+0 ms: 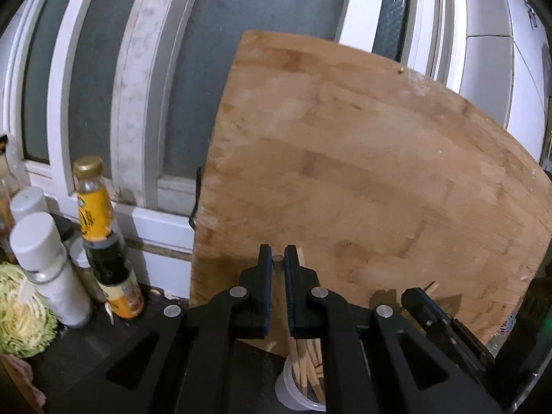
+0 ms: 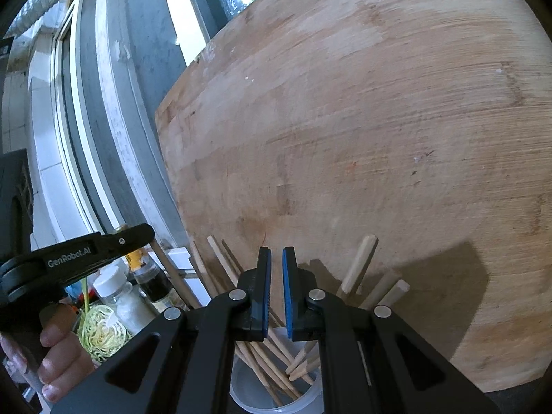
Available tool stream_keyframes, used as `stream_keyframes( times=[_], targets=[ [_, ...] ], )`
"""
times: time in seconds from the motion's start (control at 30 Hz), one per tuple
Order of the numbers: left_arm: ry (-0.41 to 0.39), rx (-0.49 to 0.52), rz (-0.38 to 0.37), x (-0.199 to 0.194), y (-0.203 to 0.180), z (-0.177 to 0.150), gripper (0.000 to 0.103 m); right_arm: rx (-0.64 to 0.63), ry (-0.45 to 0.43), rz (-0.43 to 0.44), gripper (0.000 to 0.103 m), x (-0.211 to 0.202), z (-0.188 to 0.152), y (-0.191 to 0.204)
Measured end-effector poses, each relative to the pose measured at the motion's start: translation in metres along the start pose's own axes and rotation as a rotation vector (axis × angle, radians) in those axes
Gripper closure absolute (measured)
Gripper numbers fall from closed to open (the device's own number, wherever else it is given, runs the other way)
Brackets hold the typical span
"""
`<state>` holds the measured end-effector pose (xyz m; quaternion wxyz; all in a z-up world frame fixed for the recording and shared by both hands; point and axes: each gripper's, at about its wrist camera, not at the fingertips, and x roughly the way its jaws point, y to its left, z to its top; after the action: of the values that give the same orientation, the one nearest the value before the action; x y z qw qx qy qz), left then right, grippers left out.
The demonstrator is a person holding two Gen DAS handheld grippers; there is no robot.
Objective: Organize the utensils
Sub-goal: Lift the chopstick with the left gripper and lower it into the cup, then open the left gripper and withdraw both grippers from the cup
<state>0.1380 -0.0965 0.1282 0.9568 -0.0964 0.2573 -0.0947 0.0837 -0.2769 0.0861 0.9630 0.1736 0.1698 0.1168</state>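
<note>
A single chopstick (image 1: 278,259) is pinched in the nearly closed left gripper (image 1: 278,258), above the cup (image 2: 303,402) of chopsticks (image 2: 272,355) beside the cutting board (image 1: 362,172). It should be lowered tip-first (slowly) into the cup. The right gripper (image 2: 276,258) is nearly closed, nothing seen held.

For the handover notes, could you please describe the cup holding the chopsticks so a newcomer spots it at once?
Find the big wooden cutting board leaning against the window. At its foot stands a translucent plastic cup packed with wooden chopsticks. Unlike the capped seasoning bottles to the left, it is open-topped.
</note>
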Motion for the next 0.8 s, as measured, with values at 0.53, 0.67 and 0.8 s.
stream_keyframes(
  times=[0.53,0.67,0.8],
  targets=[
    [-0.099,0.156,-0.068,-0.014,0.003,-0.022,0.083,-0.094,-0.016,-0.007,0.095,0.003,-0.006,0.02],
    [-0.124,0.144,-0.091,-0.022,0.017,-0.03,0.065,-0.131,-0.021,-0.017,0.095,0.002,-0.01,0.028],
    [-0.157,0.166,-0.066,-0.037,0.029,-0.039,0.057,-0.169,-0.043,-0.02,0.095,-0.001,-0.015,0.037]
  ],
)
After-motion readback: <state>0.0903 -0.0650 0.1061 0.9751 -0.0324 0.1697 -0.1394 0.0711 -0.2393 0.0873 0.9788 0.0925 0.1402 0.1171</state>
